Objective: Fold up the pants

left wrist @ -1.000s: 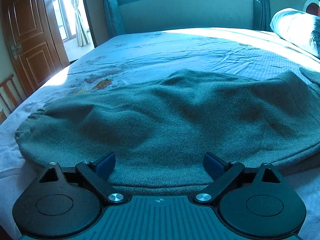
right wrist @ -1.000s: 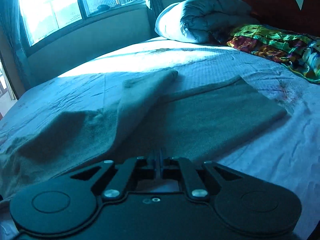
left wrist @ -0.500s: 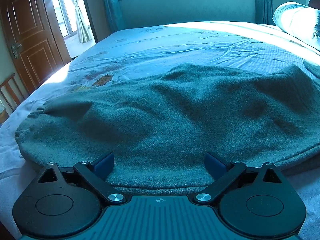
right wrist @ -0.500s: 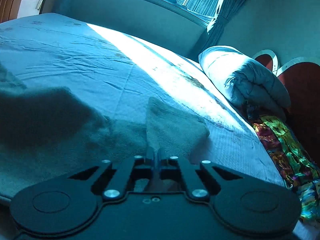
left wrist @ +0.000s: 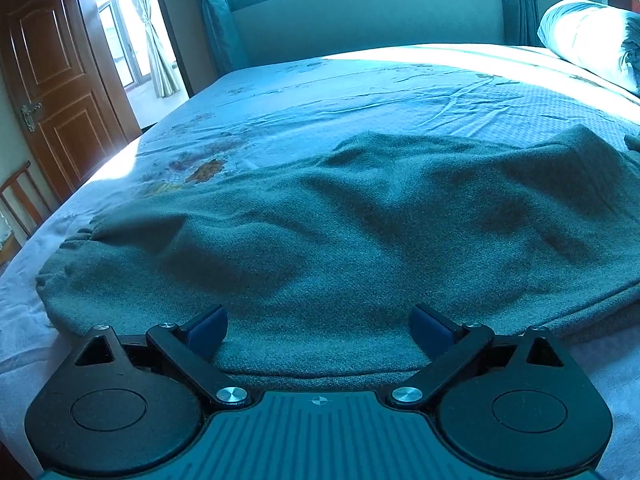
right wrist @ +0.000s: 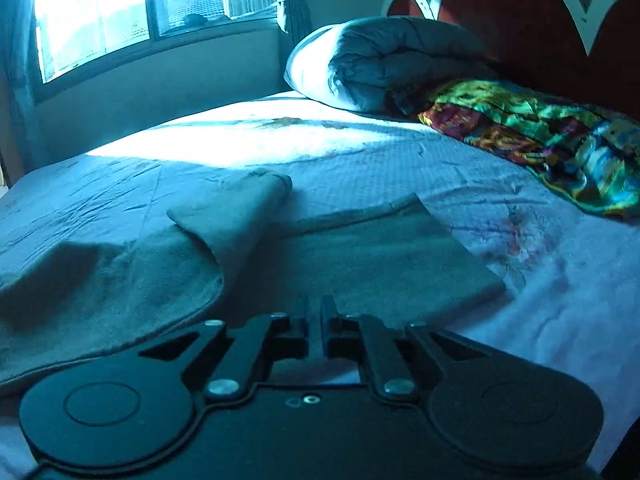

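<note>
The grey-green fleece pants [left wrist: 340, 240] lie rumpled on the bed [left wrist: 360, 92], one leg unfolded. Left gripper [left wrist: 318, 326] fingers wide at the hem; right gripper [right wrist: 314, 312] fingers narrow, apparently empty. Next, I judge: grasp the edge.

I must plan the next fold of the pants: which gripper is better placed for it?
Probably the left gripper: open, its fingers either side of the pants edge. The right gripper is nearly shut.

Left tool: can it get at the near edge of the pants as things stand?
Probably yes. The left tool is open, and the pants' near edge lies between its fingers with nothing in the way.
</note>
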`<state>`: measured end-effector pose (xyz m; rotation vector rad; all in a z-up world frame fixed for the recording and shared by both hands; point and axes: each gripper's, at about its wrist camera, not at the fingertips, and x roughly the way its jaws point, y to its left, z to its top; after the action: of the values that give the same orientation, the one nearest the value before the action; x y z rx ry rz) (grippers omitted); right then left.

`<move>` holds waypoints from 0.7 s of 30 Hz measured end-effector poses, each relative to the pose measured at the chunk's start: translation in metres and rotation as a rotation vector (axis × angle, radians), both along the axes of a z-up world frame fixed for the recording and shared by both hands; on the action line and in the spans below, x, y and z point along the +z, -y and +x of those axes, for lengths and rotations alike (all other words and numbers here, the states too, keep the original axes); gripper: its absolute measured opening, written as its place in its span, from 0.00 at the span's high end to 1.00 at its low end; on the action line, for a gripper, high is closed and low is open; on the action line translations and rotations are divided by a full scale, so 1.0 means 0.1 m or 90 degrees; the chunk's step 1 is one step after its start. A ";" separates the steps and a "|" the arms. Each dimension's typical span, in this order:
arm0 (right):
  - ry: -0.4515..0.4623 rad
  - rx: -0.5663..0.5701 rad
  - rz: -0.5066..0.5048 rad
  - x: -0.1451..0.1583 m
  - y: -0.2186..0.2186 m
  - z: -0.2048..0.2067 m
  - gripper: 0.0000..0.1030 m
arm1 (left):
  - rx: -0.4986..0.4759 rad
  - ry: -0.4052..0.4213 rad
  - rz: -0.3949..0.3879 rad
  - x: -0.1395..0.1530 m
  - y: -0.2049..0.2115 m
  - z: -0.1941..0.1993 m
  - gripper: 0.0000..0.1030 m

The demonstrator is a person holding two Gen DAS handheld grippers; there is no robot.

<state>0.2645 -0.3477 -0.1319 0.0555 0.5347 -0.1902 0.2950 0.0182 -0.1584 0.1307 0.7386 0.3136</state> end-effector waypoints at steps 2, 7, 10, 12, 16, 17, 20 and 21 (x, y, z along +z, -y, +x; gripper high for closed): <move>-0.002 0.056 -0.060 0.06 -0.23 0.19 0.83 | 0.004 0.000 -0.002 0.00 0.01 0.01 0.05; -0.038 0.125 -0.286 -0.09 -0.70 0.71 0.67 | 0.011 0.004 -0.003 0.03 -0.02 -0.02 0.05; -0.087 0.154 -0.372 -0.23 -0.80 1.01 0.69 | 0.014 -0.001 -0.003 0.02 -0.04 -0.01 0.05; -0.110 0.148 -0.309 -0.18 -0.67 1.11 1.00 | 0.007 -0.010 0.003 0.00 -0.02 0.02 0.05; 0.004 0.082 -0.180 0.33 -0.27 0.81 1.00 | 0.007 -0.013 -0.010 -0.01 -0.05 0.05 0.03; 0.028 0.065 -0.120 0.49 -0.10 0.68 1.00 | 0.005 -0.012 -0.009 -0.01 -0.06 0.05 0.03; 0.034 0.007 0.055 0.55 0.44 0.32 1.00 | 0.001 -0.008 -0.007 -0.02 -0.05 0.03 0.03; 0.009 -0.015 0.113 0.41 0.61 0.25 1.00 | 0.002 -0.008 -0.007 -0.02 -0.04 0.03 0.03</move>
<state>0.2893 -0.4084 -0.0912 0.2354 0.5363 -0.1656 0.2982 0.0224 -0.1605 0.1215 0.7534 0.3115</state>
